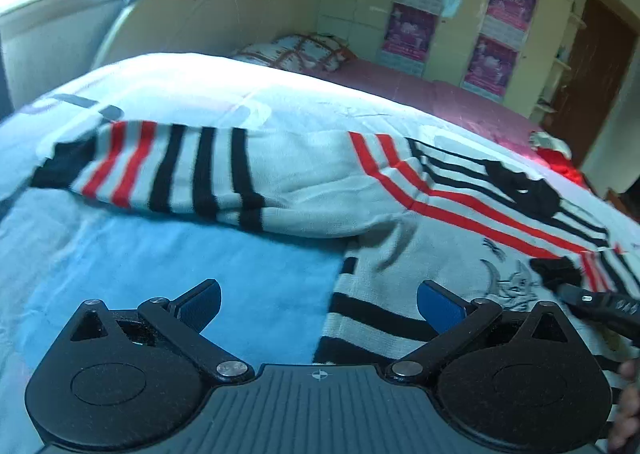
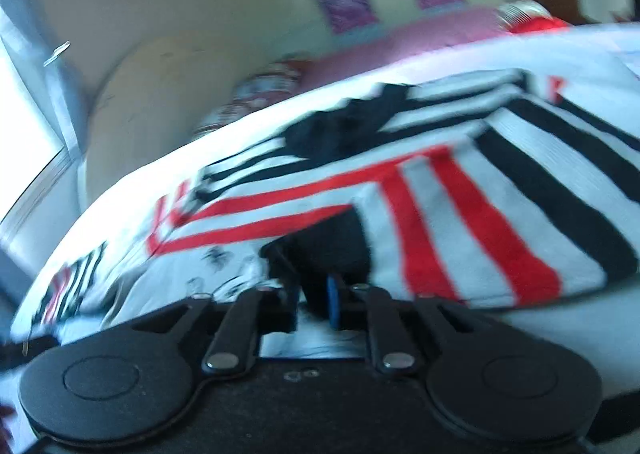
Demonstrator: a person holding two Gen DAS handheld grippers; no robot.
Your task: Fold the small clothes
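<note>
A small white sweater [image 1: 320,182] with red and black stripes lies on a light blue blanket [image 1: 160,254], its left sleeve stretched out to the left. My left gripper [image 1: 318,304] is open and empty, low over the sweater's striped hem. My right gripper [image 2: 314,294] is shut on the black cuff [image 2: 332,246] of the right sleeve [image 2: 480,222], which is folded across the sweater's body. The right gripper also shows at the right edge of the left wrist view [image 1: 560,274], holding that black cuff. The right wrist view is blurred.
The blanket covers a bed with a pink sheet [image 1: 400,86] and a patterned pillow [image 1: 304,50] at the far end. A cream headboard [image 1: 224,6] and wardrobe with posters [image 1: 460,14] stand behind. Red and white cloth [image 1: 556,154] lies at the right.
</note>
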